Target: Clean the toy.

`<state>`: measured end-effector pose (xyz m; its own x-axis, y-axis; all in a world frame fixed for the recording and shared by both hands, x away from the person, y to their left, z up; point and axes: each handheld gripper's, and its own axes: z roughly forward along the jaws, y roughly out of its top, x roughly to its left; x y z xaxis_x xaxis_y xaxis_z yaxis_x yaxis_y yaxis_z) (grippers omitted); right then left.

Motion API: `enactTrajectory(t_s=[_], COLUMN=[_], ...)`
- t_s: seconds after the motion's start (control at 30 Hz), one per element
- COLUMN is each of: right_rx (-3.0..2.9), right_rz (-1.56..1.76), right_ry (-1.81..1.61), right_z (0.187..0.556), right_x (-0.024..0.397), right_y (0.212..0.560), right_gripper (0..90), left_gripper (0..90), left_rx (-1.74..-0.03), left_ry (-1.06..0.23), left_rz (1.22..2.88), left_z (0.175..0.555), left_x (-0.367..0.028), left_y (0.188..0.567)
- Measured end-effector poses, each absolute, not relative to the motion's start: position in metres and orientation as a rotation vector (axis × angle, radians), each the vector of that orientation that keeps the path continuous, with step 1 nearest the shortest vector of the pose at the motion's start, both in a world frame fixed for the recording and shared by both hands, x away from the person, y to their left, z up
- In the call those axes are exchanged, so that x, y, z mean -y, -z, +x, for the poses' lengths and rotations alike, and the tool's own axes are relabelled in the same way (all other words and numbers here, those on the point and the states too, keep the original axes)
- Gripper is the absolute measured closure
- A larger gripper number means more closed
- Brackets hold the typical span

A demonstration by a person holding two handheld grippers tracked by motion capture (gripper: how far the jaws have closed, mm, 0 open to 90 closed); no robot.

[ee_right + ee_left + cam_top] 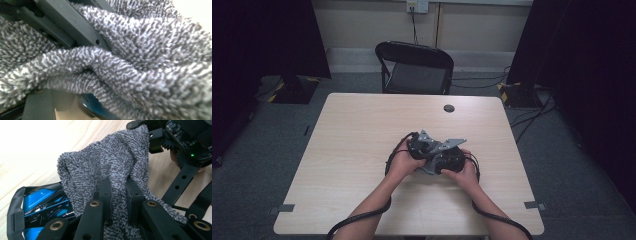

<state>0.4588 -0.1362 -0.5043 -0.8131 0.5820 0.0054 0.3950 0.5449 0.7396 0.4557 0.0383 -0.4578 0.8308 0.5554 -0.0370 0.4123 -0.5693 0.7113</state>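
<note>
A grey terry cloth (107, 157) is bunched up over a glossy blue and black object (42, 200) that lies on the table. My left gripper (118, 185) is shut on a fold of the cloth. The cloth's far tip rises to my right gripper (147, 130), whose jaws close on it. In the right gripper view the cloth (140, 57) hangs right in front of the camera, a black jaw of the other gripper (70, 22) crosses it, and a bit of the blue object (92, 105) peeks out below. From above, both grippers (422, 145) (449, 157) meet at mid-table.
The light wooden table (362, 130) has a small black round cap (449, 108) near its far edge. A black folding chair (414, 67) stands behind the table. Cables trail from both grippers along the person's forearms.
</note>
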Motion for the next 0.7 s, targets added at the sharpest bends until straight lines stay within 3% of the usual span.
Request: enactTrajectory(t_s=[0.7], right_rx=[-2.543], right_rz=[0.822], right_ry=[-1.127], right_z=[0.4587], right_x=[0.1363], right_y=[0.5042], right_gripper=[25.3], left_gripper=[78.0], left_rx=[-0.717], left_ry=[-0.288], left_rz=[2.272], left_z=[0.4568], left_x=[-0.0478], left_y=[0.4530])
